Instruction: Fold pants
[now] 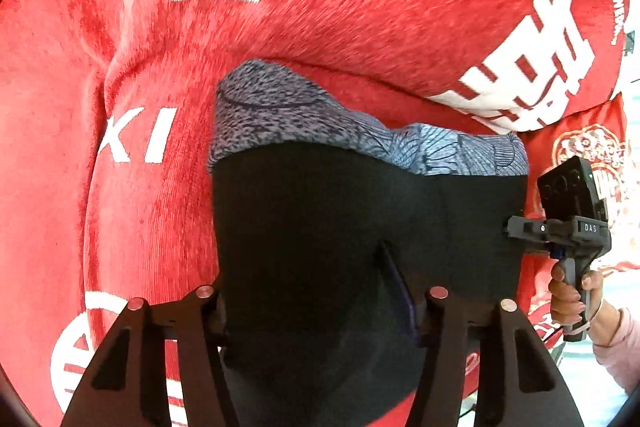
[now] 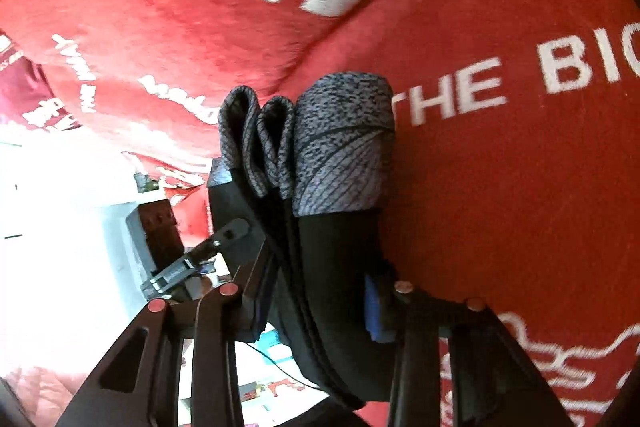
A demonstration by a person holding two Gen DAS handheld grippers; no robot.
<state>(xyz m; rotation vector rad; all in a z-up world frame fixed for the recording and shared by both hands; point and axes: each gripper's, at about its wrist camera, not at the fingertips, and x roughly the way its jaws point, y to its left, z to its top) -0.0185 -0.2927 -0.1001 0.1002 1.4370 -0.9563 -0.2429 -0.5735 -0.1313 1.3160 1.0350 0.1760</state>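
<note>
Pants (image 1: 360, 219) are held up off a red printed blanket (image 1: 360, 7), black fabric with a grey patterned waistband (image 1: 360, 131) at the far end from both cameras, so I read the long axis as running from the grippers out toward the waistband. From my right wrist view the garment shows edge-on as several stacked layers (image 2: 320, 247), the waistband folds (image 2: 280, 147) bunched side by side. My left gripper (image 1: 320, 311) has its fingers clamped on the near black edge of the pants. My right gripper (image 2: 316, 303) is likewise pinched on the stacked layers, and it shows in the left view at the right-hand edge of the cloth (image 1: 560, 231), held by a hand (image 1: 568, 291). Red blanket lies open around the far side; a bright area sits off its edge, blown out.
</note>
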